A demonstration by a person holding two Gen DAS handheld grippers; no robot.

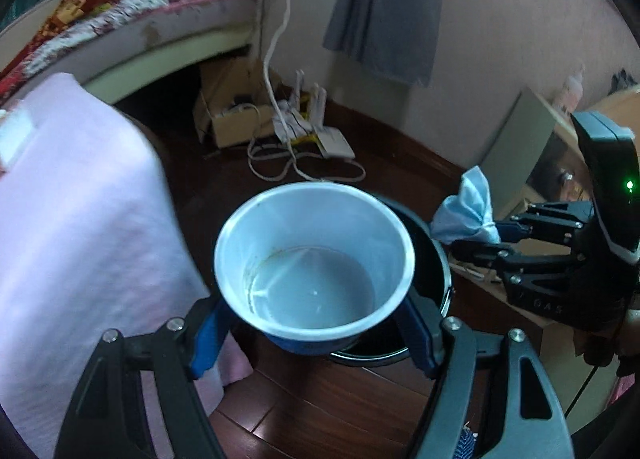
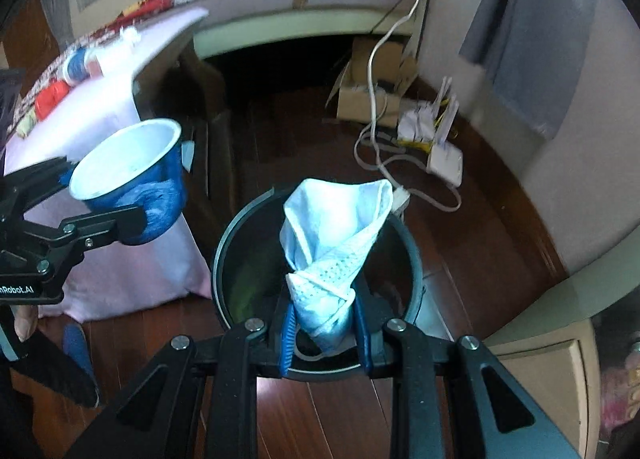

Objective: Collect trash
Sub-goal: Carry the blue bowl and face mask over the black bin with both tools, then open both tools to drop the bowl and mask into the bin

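My left gripper (image 1: 316, 333) is shut on a blue paper cup (image 1: 312, 263) with a white inside, held upright over the near rim of a round black trash bin (image 1: 434, 259). In the right wrist view the same cup (image 2: 132, 175) hangs left of the bin (image 2: 240, 259). My right gripper (image 2: 324, 323) is shut on a crumpled light-blue face mask (image 2: 336, 243), which hangs right above the bin's opening. From the left wrist view the mask (image 1: 468, 207) and right gripper (image 1: 496, 237) sit to the bin's right.
A table draped in pink cloth (image 1: 80, 219) stands left of the bin. Behind it are a bed (image 1: 160, 19), a cardboard box (image 1: 236, 119), white cables (image 1: 280, 163) and a router (image 1: 336, 141) on the dark wood floor. A pale cabinet (image 2: 552, 371) stands at right.
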